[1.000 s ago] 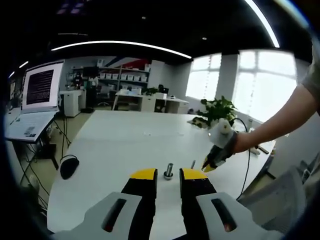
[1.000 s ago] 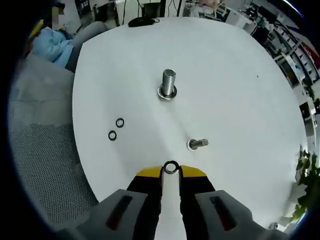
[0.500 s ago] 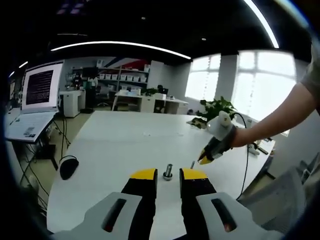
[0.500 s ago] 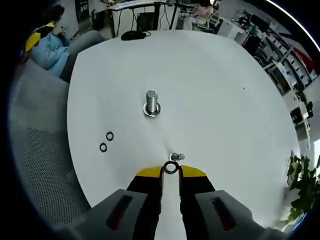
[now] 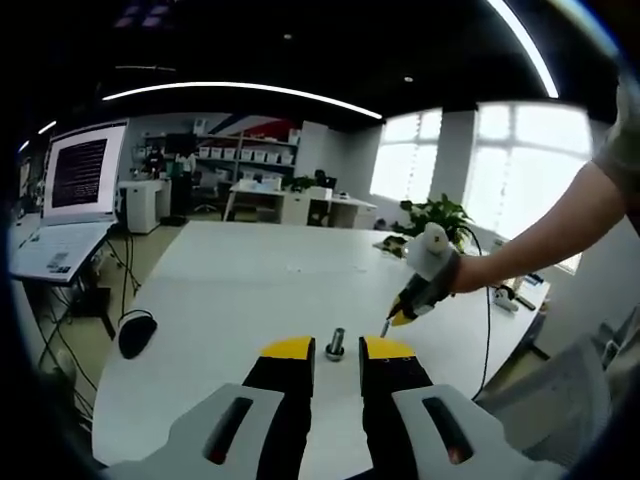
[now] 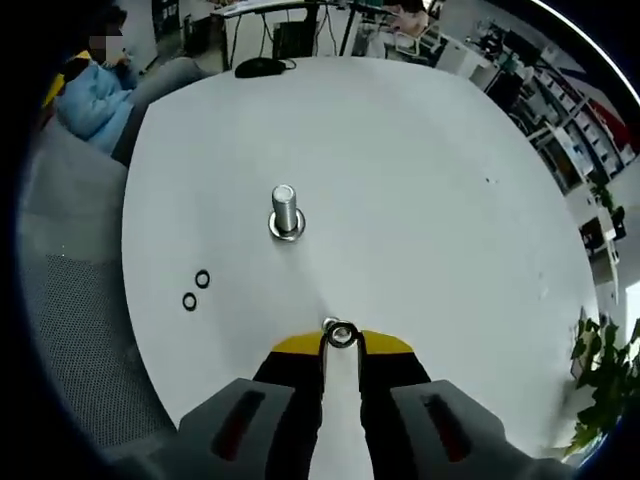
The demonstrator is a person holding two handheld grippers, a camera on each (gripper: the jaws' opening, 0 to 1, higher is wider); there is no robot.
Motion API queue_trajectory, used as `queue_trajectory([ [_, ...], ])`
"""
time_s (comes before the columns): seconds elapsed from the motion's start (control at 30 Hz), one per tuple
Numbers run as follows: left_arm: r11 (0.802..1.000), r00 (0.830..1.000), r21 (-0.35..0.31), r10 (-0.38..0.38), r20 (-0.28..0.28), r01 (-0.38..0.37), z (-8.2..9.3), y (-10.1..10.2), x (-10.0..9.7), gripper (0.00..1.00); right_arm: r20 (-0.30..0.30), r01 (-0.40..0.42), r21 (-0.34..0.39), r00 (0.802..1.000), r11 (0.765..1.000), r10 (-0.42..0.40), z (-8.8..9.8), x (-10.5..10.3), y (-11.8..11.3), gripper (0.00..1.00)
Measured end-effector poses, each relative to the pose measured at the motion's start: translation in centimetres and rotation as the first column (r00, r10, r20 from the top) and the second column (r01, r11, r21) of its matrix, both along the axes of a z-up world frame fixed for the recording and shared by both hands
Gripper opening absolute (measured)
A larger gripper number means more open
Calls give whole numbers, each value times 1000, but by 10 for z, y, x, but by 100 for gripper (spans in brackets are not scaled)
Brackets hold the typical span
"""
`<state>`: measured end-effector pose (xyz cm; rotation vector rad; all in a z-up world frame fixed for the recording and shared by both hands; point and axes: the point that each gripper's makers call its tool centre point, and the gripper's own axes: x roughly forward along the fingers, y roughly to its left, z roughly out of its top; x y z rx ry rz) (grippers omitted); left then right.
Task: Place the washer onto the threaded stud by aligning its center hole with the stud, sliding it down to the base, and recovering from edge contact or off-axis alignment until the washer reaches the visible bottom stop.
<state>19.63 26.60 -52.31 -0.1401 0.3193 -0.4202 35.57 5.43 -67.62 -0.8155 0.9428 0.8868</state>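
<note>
My right gripper (image 6: 341, 338) is shut on a small metal washer (image 6: 341, 335), held flat between the yellow tips. The top of a small threaded stud (image 6: 329, 325) peeks out right at the washer's far edge. In the left gripper view the right gripper (image 5: 398, 317), held by a person's hand, points down at that thin stud (image 5: 385, 327) on the white table (image 5: 250, 270). A thicker upright bolt (image 6: 284, 212) stands further out; the same bolt (image 5: 336, 343) appears beyond my left gripper (image 5: 338, 350), which is open and holds nothing.
Two black rings (image 6: 197, 289) lie near the table's left edge. A computer mouse (image 5: 136, 333) and a laptop (image 5: 70, 200) are to the left in the left gripper view, a potted plant (image 5: 435, 215) at the far right. A grey mesh chair (image 6: 70, 330) stands beside the table.
My right gripper has carried the washer toward the small stud, which now sits right at the washer instead of ahead and to the right. The left gripper has stayed put.
</note>
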Motion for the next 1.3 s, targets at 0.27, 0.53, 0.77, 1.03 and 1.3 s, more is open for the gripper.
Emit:
queue_trajectory([
  [0.27, 1000, 1000, -10, -2, -4, 2, 0, -1, 1, 15, -18, -13, -17, 1000, 1000, 12, -7, 3, 0, 14],
  [0.53, 1000, 1000, -16, -3, -13, 3, -2, -1, 1, 15, -28, -22, -32, 999, 999, 21, -12, 4, -2, 14],
  [0.77, 1000, 1000, -20, -1, -17, 1, -3, -1, 1, 15, -35, -31, -35, 999, 999, 30, -16, 4, -1, 14],
  [1.03, 1000, 1000, -20, 1, -20, -1, -3, 0, 2, 15, -32, -29, -26, 999, 999, 28, -16, 3, -1, 15],
  [1.3, 1000, 1000, -21, 5, -19, -5, -3, 1, 2, 15, -32, -38, -23, 999, 999, 37, -16, 1, -2, 16],
])
